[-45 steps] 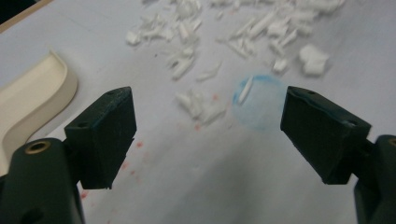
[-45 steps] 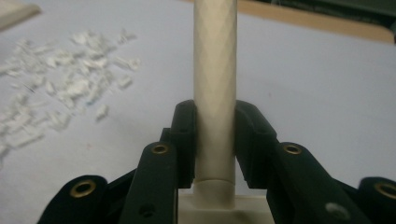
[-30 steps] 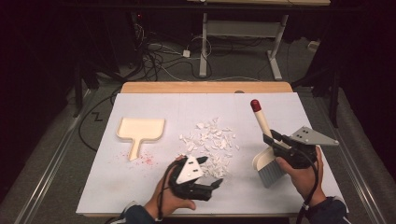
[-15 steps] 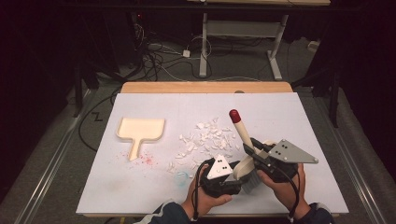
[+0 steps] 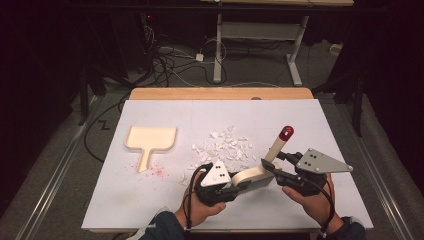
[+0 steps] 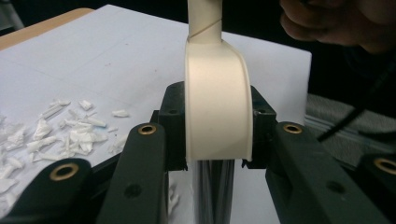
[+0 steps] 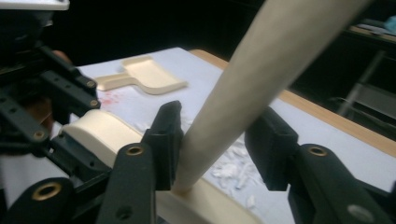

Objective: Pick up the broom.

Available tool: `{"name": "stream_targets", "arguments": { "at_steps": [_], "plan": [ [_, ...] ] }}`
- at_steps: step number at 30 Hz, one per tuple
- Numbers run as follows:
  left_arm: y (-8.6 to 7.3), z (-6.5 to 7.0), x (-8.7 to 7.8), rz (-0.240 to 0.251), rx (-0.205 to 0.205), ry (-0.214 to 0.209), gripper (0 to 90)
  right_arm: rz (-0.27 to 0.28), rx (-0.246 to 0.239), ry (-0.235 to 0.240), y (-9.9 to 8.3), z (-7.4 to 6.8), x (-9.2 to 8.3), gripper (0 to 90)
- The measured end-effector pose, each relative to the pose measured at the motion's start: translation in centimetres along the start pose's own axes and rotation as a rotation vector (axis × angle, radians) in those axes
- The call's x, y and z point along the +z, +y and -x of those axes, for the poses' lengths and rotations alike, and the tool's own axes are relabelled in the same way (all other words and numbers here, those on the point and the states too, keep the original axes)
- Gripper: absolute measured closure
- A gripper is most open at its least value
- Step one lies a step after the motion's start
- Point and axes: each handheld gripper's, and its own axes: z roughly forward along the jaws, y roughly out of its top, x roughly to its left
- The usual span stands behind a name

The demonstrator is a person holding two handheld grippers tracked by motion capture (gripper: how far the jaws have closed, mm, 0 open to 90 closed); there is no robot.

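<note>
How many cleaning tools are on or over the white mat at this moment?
2. The dustpan lies flat at the mat's left, untouched. The brush is off the mat near the front, its head clamped in the left gripper, its handle between the right gripper's jaws.

The high view looks forward and down over the whole worktop (image 5: 150, 210) from the person's side, while each tool's own camera sits close to the brush (image 5: 252, 176), left at its head (image 6: 217, 100), right at its handle (image 7: 261, 79), both sharing that brush.
</note>
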Motion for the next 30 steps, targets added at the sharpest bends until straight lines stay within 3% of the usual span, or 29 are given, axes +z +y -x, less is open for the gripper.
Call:
{"name": "stream_targets", "arguments": {
  "at_steps": [2, 8, 12, 14, 16, 18, 21, 24, 26, 28, 30],
  "plan": [
    [-0.1, -0.1, -0.7, -0.016, 0.039, -0.009, 65.6, 0.023, -0.013, 0.039, 0.0, 0.2, -0.3, 55.4],
    [-0.6, -0.4, -2.4, -0.033, 0.081, -0.028, 65.6, 0.02, -0.111, 0.17, -0.1, 0.0, -0.3, 51.4],
    [-1.1, -0.4, -3.5, -0.036, 0.087, -0.029, 65.6, -0.041, -0.112, 0.251, -0.7, 0.2, 0.6, 41.5],
    [-1.3, -0.4, -3.7, -0.04, 0.096, -0.038, 65.6, -0.061, -0.12, 0.279, -1.1, 0.1, 1.1, 42.4],
    [-1.4, -0.3, -3.7, -0.043, 0.1, -0.043, 65.7, -0.075, -0.138, 0.29, -1.2, -0.2, 1.4, 46.4],
    [-1.5, -0.2, -3.3, -0.077, 0.125, -0.008, 65.5, -0.067, -0.149, 0.285, -1.0, -0.6, 1.4, 52.8],
    [-1.5, -0.2, -3.0, -0.064, 0.106, -0.02, 65.2, -0.056, -0.114, 0.28, -0.4, -0.7, 1.2, 57.2],
    [-1.2, 0.2, -2.6, -0.071, 0.118, -0.008, 64.9, -0.02, -0.07, 0.275, 0.2, -0.7, 0.7, 64.0],
    [-1.1, 0.3, -2.6, -0.076, 0.129, -0.005, 65.1, -0.02, -0.064, 0.265, 0.5, -0.8, 0.6, 63.9],
    [-1.0, 0.5, -2.5, -0.063, 0.134, 0.013, 64.9, -0.01, -0.044, 0.226, 0.9, -1.3, 0.3, 65.9],
    [-1.0, 0.4, -2.3, -0.053, 0.142, 0.018, 64.7, -0.01, -0.032, 0.226, 1.1, -1.4, 0.2, 67.3]
  ]
}}
